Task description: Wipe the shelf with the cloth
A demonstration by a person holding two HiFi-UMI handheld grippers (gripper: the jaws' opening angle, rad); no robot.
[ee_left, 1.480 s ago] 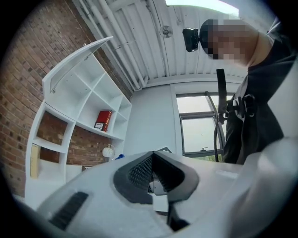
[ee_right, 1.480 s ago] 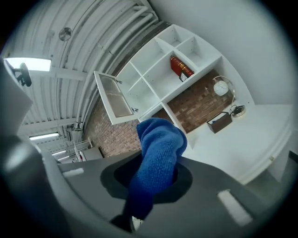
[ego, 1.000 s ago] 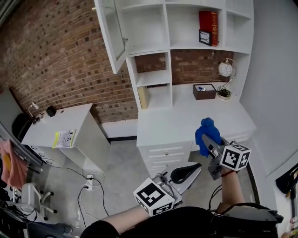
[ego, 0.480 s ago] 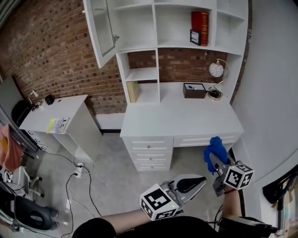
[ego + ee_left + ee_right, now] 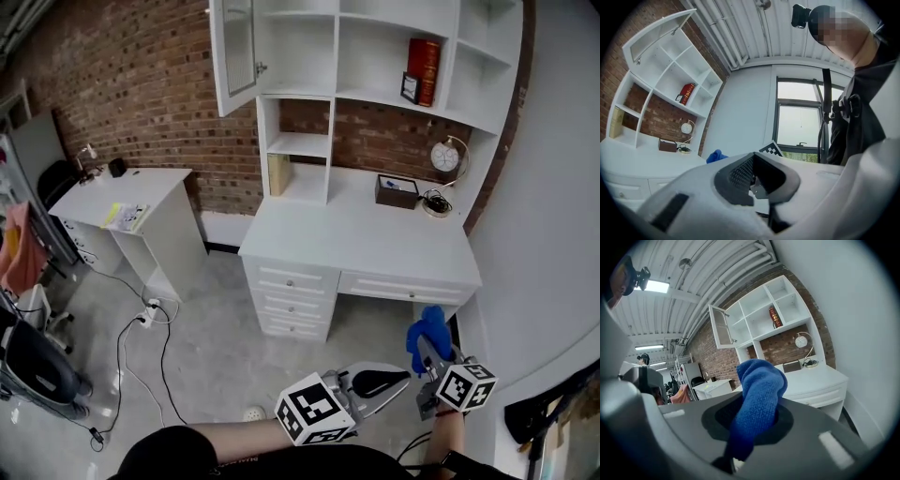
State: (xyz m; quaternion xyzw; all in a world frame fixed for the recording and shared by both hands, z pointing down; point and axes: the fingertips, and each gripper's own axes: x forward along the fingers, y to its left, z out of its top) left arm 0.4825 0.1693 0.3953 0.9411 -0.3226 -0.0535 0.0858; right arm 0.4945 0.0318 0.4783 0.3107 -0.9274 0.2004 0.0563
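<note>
My right gripper (image 5: 431, 356) is shut on a blue cloth (image 5: 429, 334), which sticks up out of the jaws as a bunched roll. It is held low, over the floor in front of the white desk (image 5: 366, 246), and the right gripper view shows the blue cloth (image 5: 758, 397) filling the right gripper (image 5: 752, 430). The white shelf unit (image 5: 375, 56) stands far ahead on the desk, against the brick wall. My left gripper (image 5: 380, 382) is shut with nothing in it, pointing right, beside the right one. The left gripper (image 5: 754, 180) faces the window, with the shelf unit (image 5: 661, 79) at far left.
On the shelves stand a red book (image 5: 424, 58), a round clock (image 5: 444, 157) and a brown box (image 5: 398, 190). A glass cabinet door (image 5: 239, 47) hangs open at the upper left. A small white table (image 5: 127, 192) stands left, with cables (image 5: 141, 328) on the floor. A white wall closes the right.
The view has drawn back from the desk. Both grippers have come away from it and now sit lower, over the floor, with the cloth still held in the right one.
</note>
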